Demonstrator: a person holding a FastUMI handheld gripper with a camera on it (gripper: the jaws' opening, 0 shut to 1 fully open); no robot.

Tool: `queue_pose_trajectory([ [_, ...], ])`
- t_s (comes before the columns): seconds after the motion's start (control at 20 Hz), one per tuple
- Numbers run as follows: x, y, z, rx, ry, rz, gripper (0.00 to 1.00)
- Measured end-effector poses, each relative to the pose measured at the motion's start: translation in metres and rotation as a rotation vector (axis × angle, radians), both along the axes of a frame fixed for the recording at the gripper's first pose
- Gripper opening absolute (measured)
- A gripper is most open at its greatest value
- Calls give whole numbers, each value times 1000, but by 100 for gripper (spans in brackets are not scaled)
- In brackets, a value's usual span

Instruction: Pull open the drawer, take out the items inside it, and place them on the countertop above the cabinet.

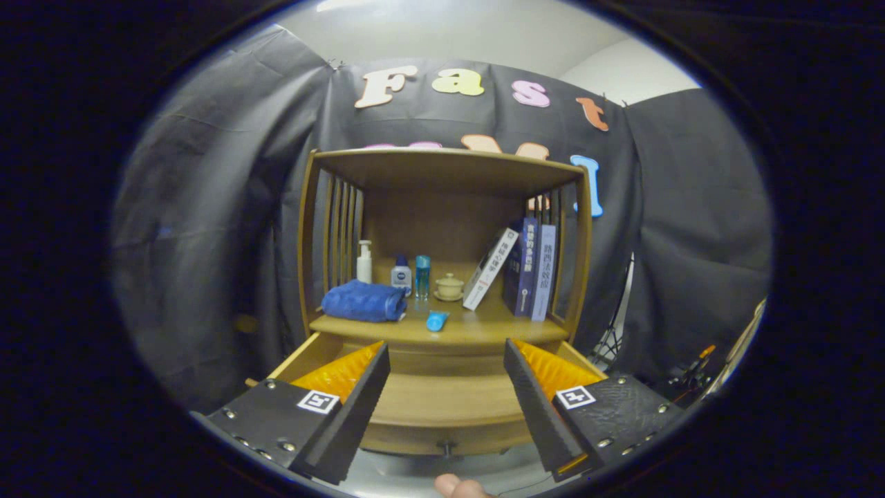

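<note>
Tongs (446,356) wide open, holding nothing, both fingers spread apart over the pulled-out drawer (442,404) of the wooden cabinet (442,180). Drawer is open toward the camera, its floor bare wood between the fingers, small knob (447,448) on its front panel low between the fingers. Worktop (477,328) just beyond the drawer, under the cabinet's upper shelf. On the worktop: folded blue towel (364,301) at the left, white pump bottle (364,262) behind it, small bottle with blue cap (402,273) next to that, tall blue bottle (422,276) beside it, small lidded cup on a saucer (449,286) near the middle. Blue tube (436,321) lies near the front edge of the worktop, ahead of the bottles, just beyond the fingertips. White book (491,268) leans tilted against upright dark books (532,266) at the right side. Slatted side walls on the cabinet. A fingertip (460,487) of a person shows below the drawer front. Black cloth wall behind everything.
</note>
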State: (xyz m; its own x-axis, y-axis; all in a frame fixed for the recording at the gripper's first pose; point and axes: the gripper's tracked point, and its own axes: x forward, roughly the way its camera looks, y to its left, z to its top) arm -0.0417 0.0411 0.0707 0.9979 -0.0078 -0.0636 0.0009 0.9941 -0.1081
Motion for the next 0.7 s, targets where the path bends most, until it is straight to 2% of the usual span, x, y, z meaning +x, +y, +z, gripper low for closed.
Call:
queue_pose_trajectory([
  [0.3,-18,8,-94,69,111,25,98],
  [0.55,-16,18,-142,84,167,59,98],
  [0.7,0,24,-150,76,159,69,99],
])
